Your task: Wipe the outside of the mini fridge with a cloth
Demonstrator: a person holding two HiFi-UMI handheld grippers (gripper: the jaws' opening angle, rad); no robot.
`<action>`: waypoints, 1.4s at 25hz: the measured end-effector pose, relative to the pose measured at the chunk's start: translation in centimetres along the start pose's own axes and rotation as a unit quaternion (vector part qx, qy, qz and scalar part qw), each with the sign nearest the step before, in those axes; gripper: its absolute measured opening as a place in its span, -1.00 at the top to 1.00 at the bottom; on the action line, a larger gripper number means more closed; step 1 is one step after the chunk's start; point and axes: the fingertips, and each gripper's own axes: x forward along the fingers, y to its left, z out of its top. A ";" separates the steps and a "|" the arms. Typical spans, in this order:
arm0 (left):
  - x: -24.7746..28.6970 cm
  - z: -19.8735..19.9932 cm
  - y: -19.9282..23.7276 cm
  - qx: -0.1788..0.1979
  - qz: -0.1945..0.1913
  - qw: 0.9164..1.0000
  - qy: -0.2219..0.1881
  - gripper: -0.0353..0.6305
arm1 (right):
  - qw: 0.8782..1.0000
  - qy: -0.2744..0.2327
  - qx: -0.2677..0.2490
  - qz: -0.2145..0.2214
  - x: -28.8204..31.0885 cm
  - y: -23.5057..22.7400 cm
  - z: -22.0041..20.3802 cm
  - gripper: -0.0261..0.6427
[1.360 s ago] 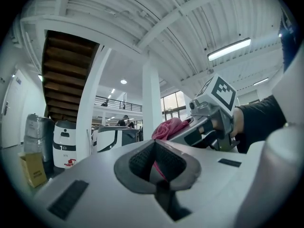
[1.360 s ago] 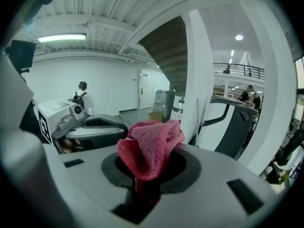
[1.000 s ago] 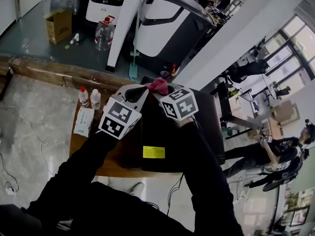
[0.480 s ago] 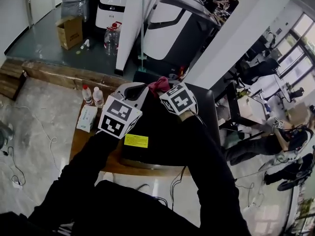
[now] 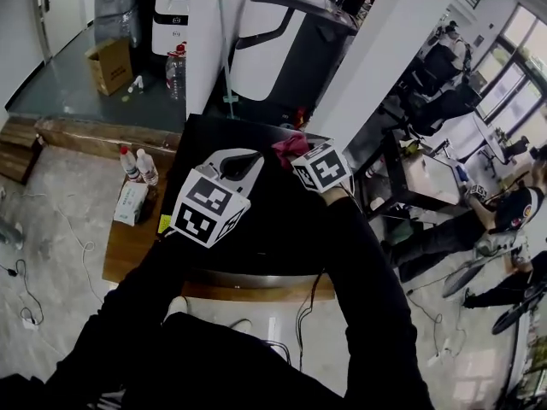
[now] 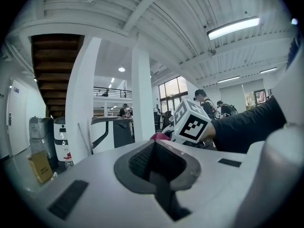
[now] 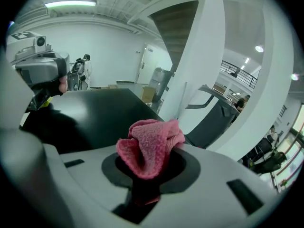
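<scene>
My right gripper (image 7: 146, 172) is clenched on the crumpled pink terry cloth (image 7: 149, 148). The cloth bunches forward, presumably so that fabric rather than jaw meets the glossy black box-shaped mini fridge (image 5: 214, 135) just below. My left gripper (image 6: 154, 167) hovers alongside, jaws together, holding nothing.

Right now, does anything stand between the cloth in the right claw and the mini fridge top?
Nothing visible does. The right claw is shut on the pink cloth, and the black fridge top beyond it is bare.
</scene>
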 end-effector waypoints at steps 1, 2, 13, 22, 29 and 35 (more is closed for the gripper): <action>0.4 0.2 -0.8 0.000 -0.001 1.000 -0.002 0.88 | 1.000 0.002 0.002 -0.003 -0.6 -0.8 -1.0 0.66; 0.8 0.3 -1.6 -0.002 0.000 1.000 -0.004 0.88 | 1.000 0.005 0.003 -0.006 -1.1 -1.6 -2.0 0.66; 2.2 0.2 -7.4 -0.006 0.019 1.000 -0.009 0.88 | 0.999 0.011 0.003 -0.046 -5.7 -7.0 -8.8 0.66; -2.7 1.3 -5.5 0.002 0.052 0.998 -0.032 0.88 | 0.989 -0.146 0.022 0.019 -12.7 0.2 0.3 0.65; -9.6 0.8 -1.9 -0.007 0.071 0.996 -0.045 0.88 | 0.980 -0.190 -0.010 0.064 -15.4 10.4 8.1 0.65; -15.8 -1.7 2.2 -0.022 0.095 0.995 -0.028 0.88 | 0.975 -0.183 -0.010 0.125 -12.9 19.8 11.8 0.65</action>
